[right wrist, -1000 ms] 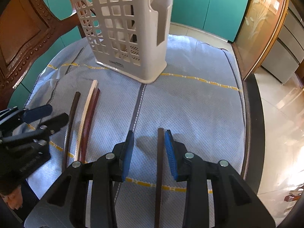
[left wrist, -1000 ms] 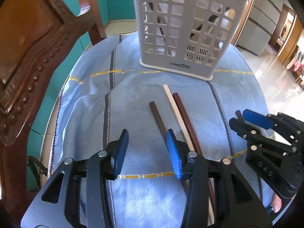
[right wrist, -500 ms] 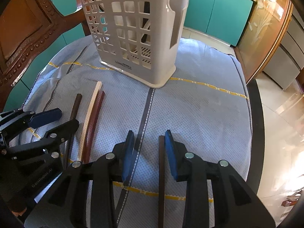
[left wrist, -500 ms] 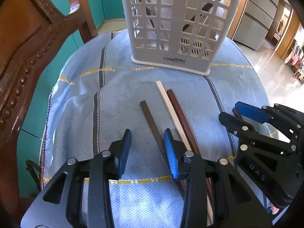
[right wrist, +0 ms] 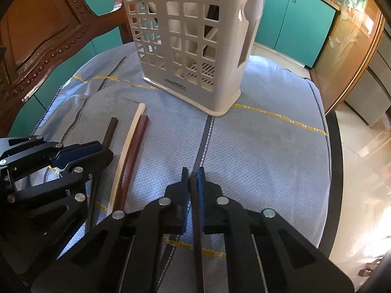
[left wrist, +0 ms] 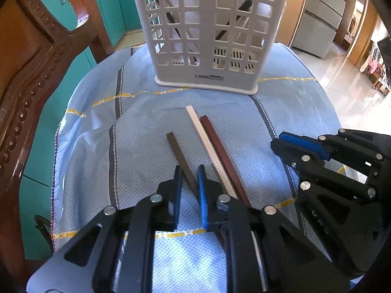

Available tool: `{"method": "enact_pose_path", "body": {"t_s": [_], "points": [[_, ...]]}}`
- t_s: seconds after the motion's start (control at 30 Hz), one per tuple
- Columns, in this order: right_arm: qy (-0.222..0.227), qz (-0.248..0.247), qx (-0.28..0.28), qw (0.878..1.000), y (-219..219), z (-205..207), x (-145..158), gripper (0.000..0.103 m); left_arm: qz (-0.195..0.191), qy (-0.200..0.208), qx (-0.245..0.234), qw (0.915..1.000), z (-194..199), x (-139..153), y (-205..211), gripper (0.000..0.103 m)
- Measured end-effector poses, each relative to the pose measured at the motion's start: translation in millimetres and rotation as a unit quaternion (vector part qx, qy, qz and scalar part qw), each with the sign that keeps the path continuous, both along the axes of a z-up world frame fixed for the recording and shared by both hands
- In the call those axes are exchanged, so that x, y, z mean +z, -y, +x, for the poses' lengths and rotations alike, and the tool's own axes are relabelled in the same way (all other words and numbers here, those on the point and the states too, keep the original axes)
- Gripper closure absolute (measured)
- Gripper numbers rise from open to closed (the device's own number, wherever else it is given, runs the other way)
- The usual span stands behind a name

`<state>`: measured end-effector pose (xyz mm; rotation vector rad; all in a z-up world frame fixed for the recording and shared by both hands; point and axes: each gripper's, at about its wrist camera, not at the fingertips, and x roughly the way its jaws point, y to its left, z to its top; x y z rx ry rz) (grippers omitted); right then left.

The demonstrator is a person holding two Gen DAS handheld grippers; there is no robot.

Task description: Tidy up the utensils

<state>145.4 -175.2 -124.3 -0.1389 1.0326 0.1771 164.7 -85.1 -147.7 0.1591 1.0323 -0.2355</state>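
Note:
A white slotted utensil basket (left wrist: 207, 31) (right wrist: 193, 41) stands upright at the back of the table and holds several dark sticks. Three chopsticks lie on the blue cloth: dark brown (left wrist: 179, 152) (right wrist: 110, 131), cream (left wrist: 205, 139) (right wrist: 133, 128) and reddish brown (left wrist: 220, 144) (right wrist: 136, 144). My left gripper (left wrist: 189, 171) has its jaws narrowed around the near end of the dark brown chopstick, with small gaps. My right gripper (right wrist: 191, 172) is shut on another dark brown chopstick (right wrist: 196, 219), low over the cloth. Each gripper also shows in the other's view: left (right wrist: 101, 150), right (left wrist: 281, 144).
A carved wooden chair (left wrist: 31, 56) (right wrist: 48, 31) stands close at the left and behind the basket. The blue cloth (left wrist: 146, 112) (right wrist: 256, 146) covers a round table whose edge (right wrist: 332, 171) drops off at the right. Teal cabinets (right wrist: 293, 17) stand beyond.
Both grippers have narrowed their jaws. The right one has shut on the dark brown chopstick that lay between its fingers. The left one moved right and now straddles the dark brown chopstick.

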Motion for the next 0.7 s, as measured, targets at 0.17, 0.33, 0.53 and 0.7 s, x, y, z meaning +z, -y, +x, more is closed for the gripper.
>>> {"method": "enact_pose_path", "body": {"t_s": [0.17, 0.33, 0.53, 0.7], "points": [[-0.005, 0.001, 0.013, 1.0, 0.0, -3.9, 1.3, 0.096, 0.003, 0.001, -0.007, 1.0, 0.7, -0.7, 4.4, 0.091], [0.014, -0.054, 0.055, 0.997, -2.8, -13.4, 4.4, 0.096, 0.003, 0.001, -0.025, 0.9997, -0.1, 4.4, -0.2, 0.095], [-0.013, 0.033, 0.022, 0.999, 20.6, -8.9, 9.8, 0.094, -0.018, -0.005, -0.003, 0.9998, 5.5, 11.3, -23.8, 0.095], [-0.006, 0.049, 0.018, 0.999, 19.7, -10.6, 18.0, 0.079, -0.023, -0.011, 0.018, 0.9995, 11.4, 10.5, -35.3, 0.095]]}}
